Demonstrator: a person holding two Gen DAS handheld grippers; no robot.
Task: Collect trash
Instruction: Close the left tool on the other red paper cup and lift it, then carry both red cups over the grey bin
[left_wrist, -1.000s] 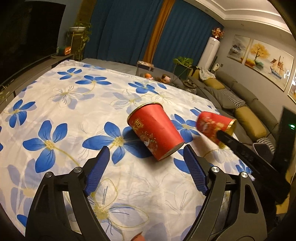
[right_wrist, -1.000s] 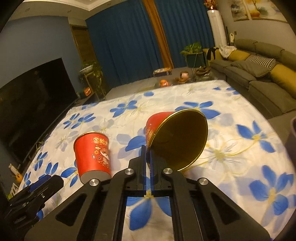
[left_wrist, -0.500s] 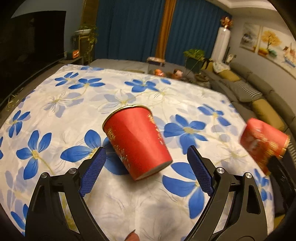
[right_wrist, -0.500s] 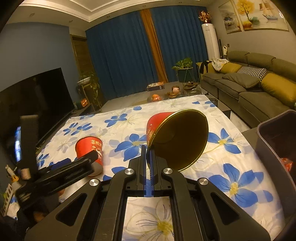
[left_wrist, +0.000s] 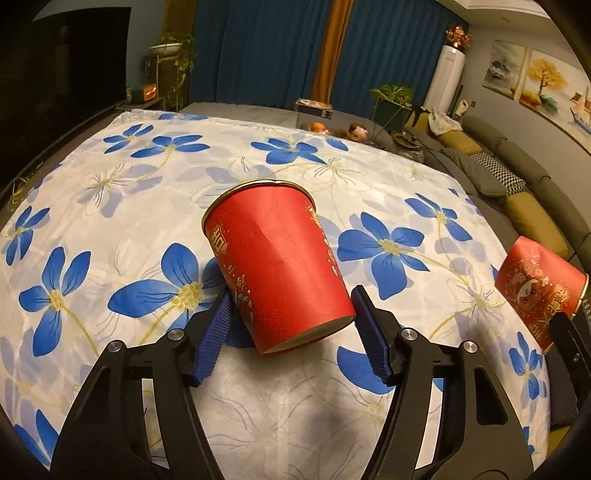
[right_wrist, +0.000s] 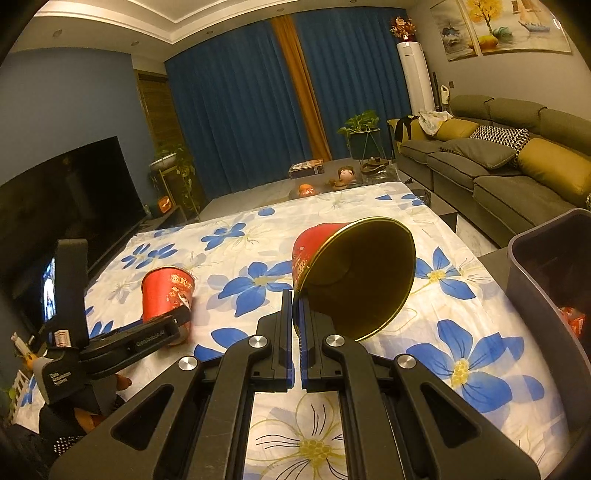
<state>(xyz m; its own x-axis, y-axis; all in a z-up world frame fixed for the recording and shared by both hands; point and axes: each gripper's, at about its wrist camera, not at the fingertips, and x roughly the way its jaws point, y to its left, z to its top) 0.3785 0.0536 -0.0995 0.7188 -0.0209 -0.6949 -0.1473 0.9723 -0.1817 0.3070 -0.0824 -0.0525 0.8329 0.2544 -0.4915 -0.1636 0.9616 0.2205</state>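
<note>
Since the earlier frames, the left gripper (left_wrist: 290, 332) has advanced on the lying cup (left_wrist: 275, 273): its blue fingers (left_wrist: 212, 338), previously short of the cup, now flank the cup's base on both sides. The fingers are spread apart; the left one appears to touch or nearly touch the wall, the right one stands just clear. No clamp has been applied. This cup lies tilted on the flowered surface (left_wrist: 110, 177), mouth pointing away from the camera, base toward the gripper.

Over the same interval the right gripper (right_wrist: 294, 317) has swung toward the grey bin (right_wrist: 532, 266), which now shows at the right edge of the right wrist view with some red item visible inside. Its fingers are clenched on the rim of a second cup (right_wrist: 354, 273), which is held off the surface with its gold interior facing the camera. In the left wrist view the same held cup appears at the far right.

Judgement: two collections are in hand at once. The held cup is near the bin but not yet over it; it needs to be carried across the wall and released. The lying cup is positioned for a grasp; closing the left fingers is the step due.

Risk: the paper wall may crumple, or the tapered cup may squirt forward from between the fingers if gripped near the base only.
</note>
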